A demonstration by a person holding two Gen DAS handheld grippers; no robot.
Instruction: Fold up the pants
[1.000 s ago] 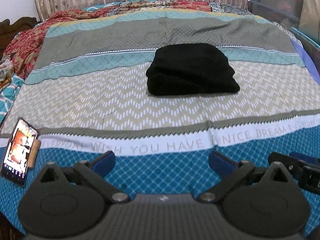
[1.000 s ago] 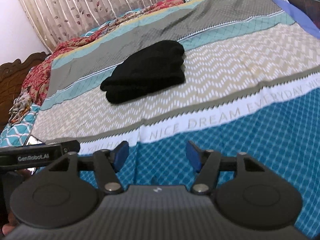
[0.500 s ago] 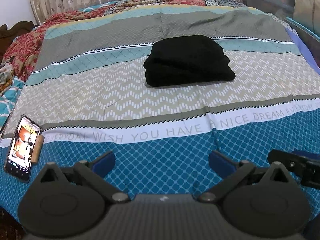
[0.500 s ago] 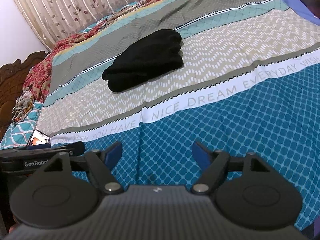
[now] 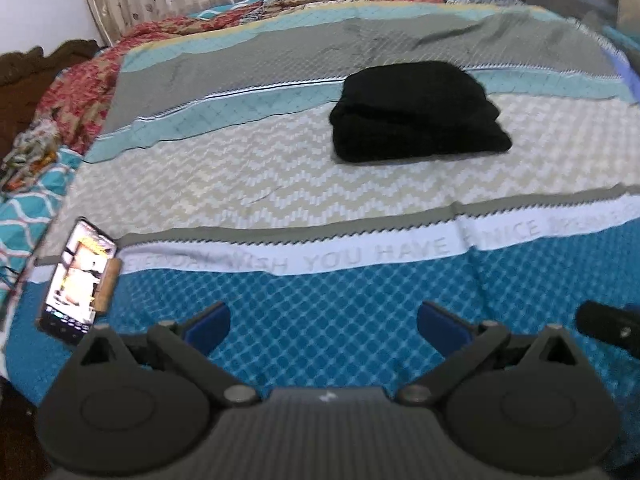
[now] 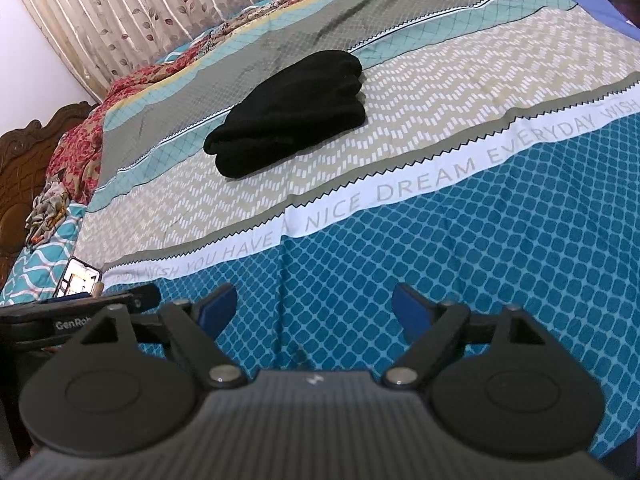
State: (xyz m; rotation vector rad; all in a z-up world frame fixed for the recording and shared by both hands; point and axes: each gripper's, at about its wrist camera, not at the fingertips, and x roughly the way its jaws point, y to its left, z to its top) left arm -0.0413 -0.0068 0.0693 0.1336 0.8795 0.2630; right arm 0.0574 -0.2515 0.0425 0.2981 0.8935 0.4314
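Note:
The black pants (image 5: 416, 114) lie folded into a compact bundle on the zigzag band of the patterned bedspread (image 5: 280, 184), far ahead of both grippers; the right wrist view shows the pants (image 6: 292, 114) as stacked layers. My left gripper (image 5: 324, 320) hovers open over the blue diamond part of the bedspread, with nothing between its blue pads. My right gripper (image 6: 314, 304) hangs over the same blue area, its jaws still opening and empty. Part of the other gripper shows at the edge of each view.
A phone (image 5: 78, 276) with a lit screen lies at the bed's near left corner, also in the right wrist view (image 6: 78, 280). Crumpled floral bedding (image 5: 80, 92) is heaped along the left side. Curtains (image 6: 160, 12) hang behind the bed, and a carved wooden headboard (image 6: 24, 148) stands at left.
My right gripper's jaws have spread wider. Both views have shifted slightly, the left one tipping further down toward the bed. The folded pants have not moved.

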